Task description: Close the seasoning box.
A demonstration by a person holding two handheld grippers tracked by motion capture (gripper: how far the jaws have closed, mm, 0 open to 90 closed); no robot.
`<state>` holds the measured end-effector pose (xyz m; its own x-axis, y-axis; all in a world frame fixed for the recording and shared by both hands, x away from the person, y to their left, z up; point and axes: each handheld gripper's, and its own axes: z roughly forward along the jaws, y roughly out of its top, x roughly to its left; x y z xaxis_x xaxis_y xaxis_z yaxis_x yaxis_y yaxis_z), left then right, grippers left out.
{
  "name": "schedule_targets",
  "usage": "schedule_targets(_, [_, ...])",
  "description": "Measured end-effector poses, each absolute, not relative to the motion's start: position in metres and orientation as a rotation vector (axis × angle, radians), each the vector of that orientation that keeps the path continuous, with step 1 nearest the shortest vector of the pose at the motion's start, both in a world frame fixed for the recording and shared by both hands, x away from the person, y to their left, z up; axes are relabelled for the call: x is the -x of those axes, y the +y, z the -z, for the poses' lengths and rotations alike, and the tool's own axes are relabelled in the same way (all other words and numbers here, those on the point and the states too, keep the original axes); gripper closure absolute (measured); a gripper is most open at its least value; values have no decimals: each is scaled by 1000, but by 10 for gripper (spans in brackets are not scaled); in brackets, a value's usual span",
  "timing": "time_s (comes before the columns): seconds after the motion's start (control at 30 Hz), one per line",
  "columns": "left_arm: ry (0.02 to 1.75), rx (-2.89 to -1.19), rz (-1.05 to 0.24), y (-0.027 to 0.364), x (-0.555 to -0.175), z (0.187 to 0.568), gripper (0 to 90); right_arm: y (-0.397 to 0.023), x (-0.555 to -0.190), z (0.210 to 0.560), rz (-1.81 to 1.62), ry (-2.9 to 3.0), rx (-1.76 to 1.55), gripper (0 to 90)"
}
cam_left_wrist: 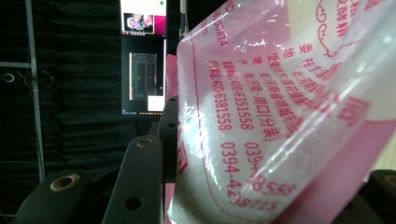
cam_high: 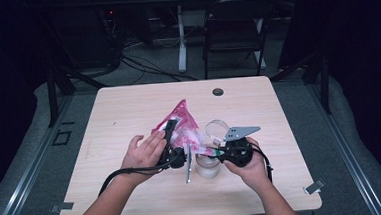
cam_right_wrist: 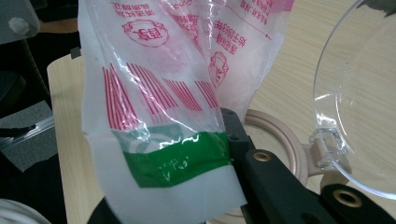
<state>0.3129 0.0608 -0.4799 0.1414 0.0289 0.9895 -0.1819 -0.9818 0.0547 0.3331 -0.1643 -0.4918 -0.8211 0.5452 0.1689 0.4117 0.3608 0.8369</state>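
Left gripper point(cam_high: 171, 133) clamps the pink bag point(cam_high: 181, 125), held over the table point(cam_high: 128, 106); printed digits read "400-6351558". Right gripper point(cam_high: 220, 150) pinches the bag's green-striped corner above the open clear jar point(cam_high: 208, 165), lid point(cam_high: 217, 128) flipped back.

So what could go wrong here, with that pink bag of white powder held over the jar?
1. The bag's mouth hangs beside the jar's rim rather than squarely over it, so powder might spill onto the table.
2. The right claw pinches only thin film by the green strip, which could slip.
3. The open clear lid stands close by and might get knocked.
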Motion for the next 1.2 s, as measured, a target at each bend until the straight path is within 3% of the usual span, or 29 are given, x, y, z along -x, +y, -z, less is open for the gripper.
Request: schedule_targets(1.2, [-195,-2276,-1947,58,-313,473,649,-165,-333,491,-1455,2477,-875,897])
